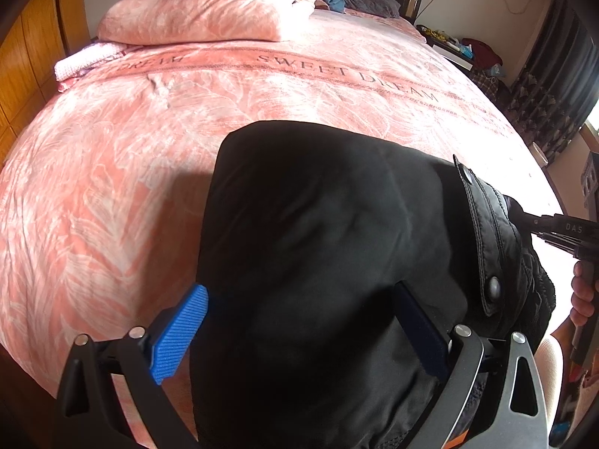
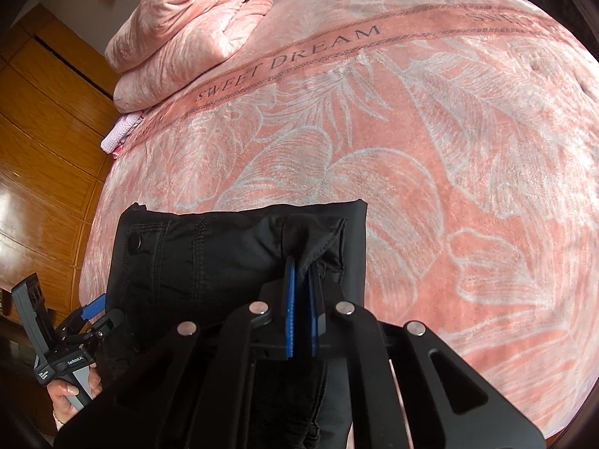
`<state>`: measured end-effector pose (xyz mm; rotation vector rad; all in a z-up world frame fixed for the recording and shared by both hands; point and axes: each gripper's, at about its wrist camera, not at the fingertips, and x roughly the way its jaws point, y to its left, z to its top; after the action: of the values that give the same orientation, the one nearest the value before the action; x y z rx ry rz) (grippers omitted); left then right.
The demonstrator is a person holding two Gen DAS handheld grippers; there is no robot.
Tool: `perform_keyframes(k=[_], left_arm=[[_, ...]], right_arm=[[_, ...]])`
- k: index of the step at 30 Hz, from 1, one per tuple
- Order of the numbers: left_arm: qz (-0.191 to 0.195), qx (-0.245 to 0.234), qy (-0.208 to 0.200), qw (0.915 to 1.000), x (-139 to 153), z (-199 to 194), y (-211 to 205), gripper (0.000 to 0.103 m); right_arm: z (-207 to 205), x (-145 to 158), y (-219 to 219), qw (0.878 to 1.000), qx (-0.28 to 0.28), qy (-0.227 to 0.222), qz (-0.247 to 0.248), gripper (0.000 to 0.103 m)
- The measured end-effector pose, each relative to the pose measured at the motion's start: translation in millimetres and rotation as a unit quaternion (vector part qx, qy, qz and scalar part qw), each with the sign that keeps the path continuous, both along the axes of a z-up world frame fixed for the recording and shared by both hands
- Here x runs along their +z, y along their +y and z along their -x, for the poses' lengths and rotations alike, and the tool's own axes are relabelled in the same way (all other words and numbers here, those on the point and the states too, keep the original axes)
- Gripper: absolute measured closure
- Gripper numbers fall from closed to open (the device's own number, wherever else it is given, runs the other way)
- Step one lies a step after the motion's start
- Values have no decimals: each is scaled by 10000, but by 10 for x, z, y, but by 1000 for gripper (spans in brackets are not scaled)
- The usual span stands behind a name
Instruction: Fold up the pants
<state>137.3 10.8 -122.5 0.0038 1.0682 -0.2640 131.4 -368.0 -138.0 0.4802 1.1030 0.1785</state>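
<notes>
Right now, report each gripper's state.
Left gripper: open, jaws straddling the black pants.
Right gripper: shut on a fold of the pants.

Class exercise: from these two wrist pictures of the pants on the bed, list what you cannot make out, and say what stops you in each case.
- Lower part of the black pants: cut off by the bottom edge, left wrist view.
- Fold count: layers hide each other, both views.
- Cloth under the right gripper: hidden by its frame, right wrist view.
- Whether the left gripper touches the pants: too dark, left wrist view.
- Nightstand clutter: too small.
</notes>
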Motion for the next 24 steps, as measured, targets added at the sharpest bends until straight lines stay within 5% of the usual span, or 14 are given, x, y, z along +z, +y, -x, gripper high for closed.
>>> perform_keyframes(k=[3, 9, 15, 19, 24], left_arm=[[-41, 11, -16, 10000, 7, 3, 13, 4], [-33, -66, -117, 9999, 98, 93, -27, 4], [-50, -165, -235, 9996, 168, 191, -92, 4], [-94, -102, -280, 9995, 177, 228, -79, 4], [-184, -76, -310, 9993, 183, 272, -63, 4]], right_arm=[[73, 87, -6, 9998, 8, -110, 141, 84], [412, 235, -46, 9997, 35, -242, -5, 79], [874, 229, 60, 9997, 182, -139, 7, 54], [1067, 124, 129, 9997, 200, 2, -101, 53], [1083, 66, 116, 9987, 120, 32, -496, 68]])
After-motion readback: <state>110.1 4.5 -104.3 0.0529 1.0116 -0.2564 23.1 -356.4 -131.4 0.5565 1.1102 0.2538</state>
